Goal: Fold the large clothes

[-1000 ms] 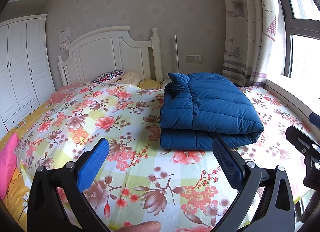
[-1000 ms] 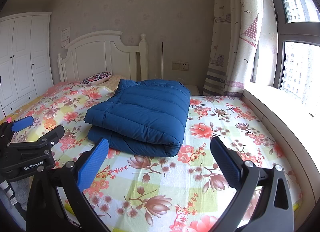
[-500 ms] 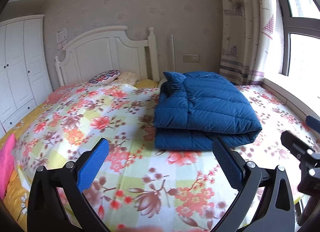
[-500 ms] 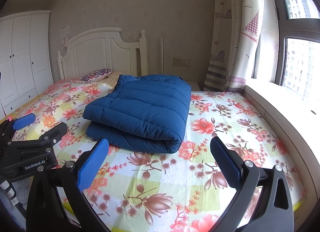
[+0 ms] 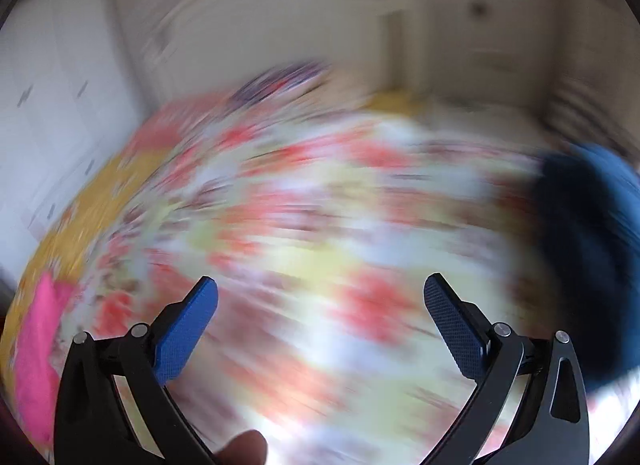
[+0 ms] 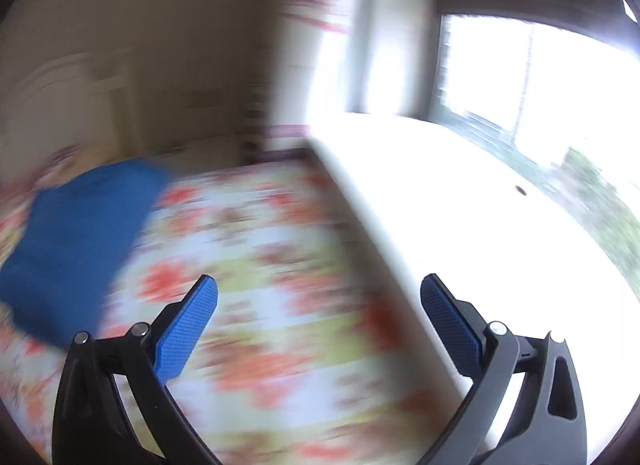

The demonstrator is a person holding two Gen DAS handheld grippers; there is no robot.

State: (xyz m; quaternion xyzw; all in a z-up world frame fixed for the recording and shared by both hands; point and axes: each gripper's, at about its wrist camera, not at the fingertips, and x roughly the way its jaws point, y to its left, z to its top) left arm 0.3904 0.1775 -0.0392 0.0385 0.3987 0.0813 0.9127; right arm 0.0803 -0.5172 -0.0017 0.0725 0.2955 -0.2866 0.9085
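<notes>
Both views are heavily motion-blurred. The folded blue padded jacket (image 5: pixel 588 249) lies on the floral bed sheet (image 5: pixel 320 225), at the far right edge of the left wrist view. In the right wrist view the jacket (image 6: pixel 76 233) lies at the left on the sheet (image 6: pixel 260 265). My left gripper (image 5: pixel 320 297) is open and empty, over the sheet, well left of the jacket. My right gripper (image 6: pixel 318 297) is open and empty, right of the jacket, over the bed's window-side edge.
A white wardrobe (image 5: pixel 52 113) and white headboard (image 5: pixel 248 37) stand behind the bed. A pink cloth (image 5: pixel 40 353) lies at the bed's left edge. A bright window sill (image 6: pixel 460 233), window (image 6: pixel 520 65) and curtain (image 6: pixel 320 45) run along the bed's right side.
Both grippers have swung sharply apart: the left view turned left, the right view turned right towards the window. The jacket slid to each view's edge. Both grippers stay open.
</notes>
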